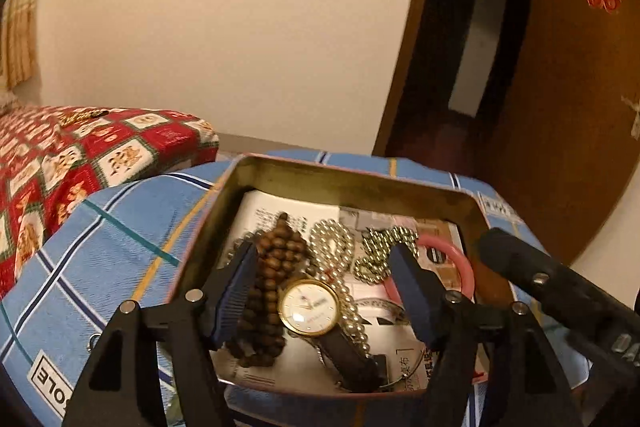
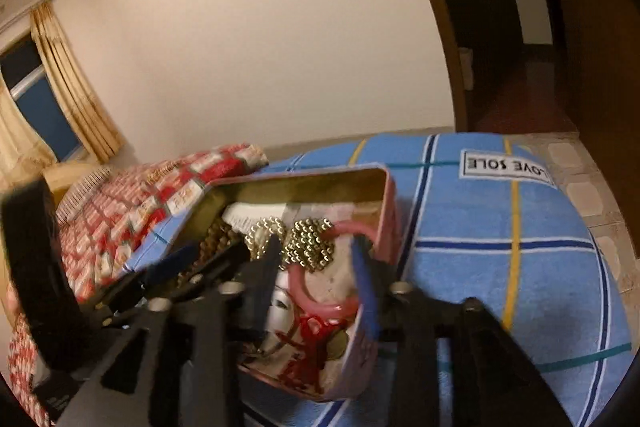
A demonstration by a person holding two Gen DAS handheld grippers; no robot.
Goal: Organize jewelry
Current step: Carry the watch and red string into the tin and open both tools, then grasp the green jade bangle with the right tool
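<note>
Hovering grippers: left gripper (image 1: 324,291) spread wide over the tin, nothing pinched; right gripper (image 2: 316,267) parted, gripping nothing, its right finger (image 2: 366,291) at the tin's right wall.
Tin (image 1: 348,175): open, lined with printed paper, resting on a blue plaid cloth (image 1: 120,227).
Near in tin: gold-rimmed watch (image 1: 309,306) lying face up.
Left of watch: brown wooden beads (image 1: 272,267), touching it.
Further in: pearl strand (image 1: 332,243), gold bead chain (image 1: 376,251).
Right side: pink bangle (image 1: 466,267) lying flat.
Far left: red patterned blanket (image 1: 80,155).

Warm, dim indoor light — blurred, fisheye-bent edges.
</note>
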